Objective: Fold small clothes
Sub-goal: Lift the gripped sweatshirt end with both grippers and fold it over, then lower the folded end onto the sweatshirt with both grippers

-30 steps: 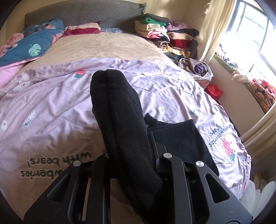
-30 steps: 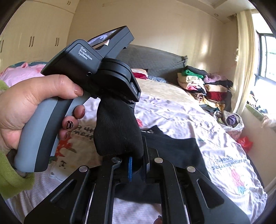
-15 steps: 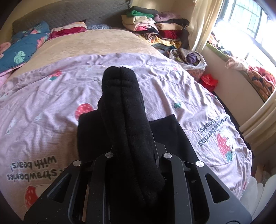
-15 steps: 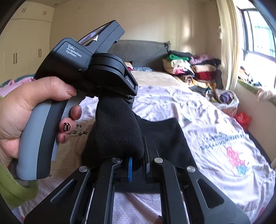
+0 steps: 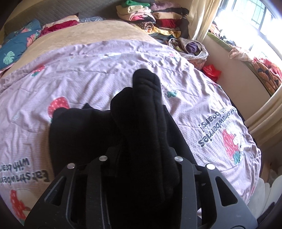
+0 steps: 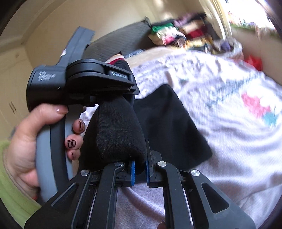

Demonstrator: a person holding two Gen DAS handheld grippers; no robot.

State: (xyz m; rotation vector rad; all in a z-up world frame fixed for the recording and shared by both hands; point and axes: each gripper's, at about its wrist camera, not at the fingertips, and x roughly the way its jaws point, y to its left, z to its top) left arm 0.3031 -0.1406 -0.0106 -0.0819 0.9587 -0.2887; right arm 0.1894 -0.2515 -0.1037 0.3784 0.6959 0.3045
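Together the two grippers carry a pair of black socks (image 5: 146,112) over the bed; the right gripper (image 6: 140,171) is pressed tight on the socks' lower end, its blue pads pinching the knit, while the left gripper (image 6: 112,98), gripped by a hand (image 6: 31,141), takes the upper end. From the left wrist view the left gripper (image 5: 141,158) has just been opening, with the socks between its jaws; whether its pads press on them I cannot tell, since the dark cloth hides the fingers. Beneath the socks a folded black garment (image 6: 172,126) lies flat on the pink strawberry-print quilt (image 5: 88,74), its near corner and right edge sharp against the print; the quilt is bare to its right as far as the bed's edge. Behind the quilt a tan blanket (image 5: 88,33) runs to the headboard; a stack of folded clothes (image 5: 155,15) crowds the far right corner by the curtain (image 5: 202,17); a red bag (image 5: 211,72) sits past the bed's right edge.
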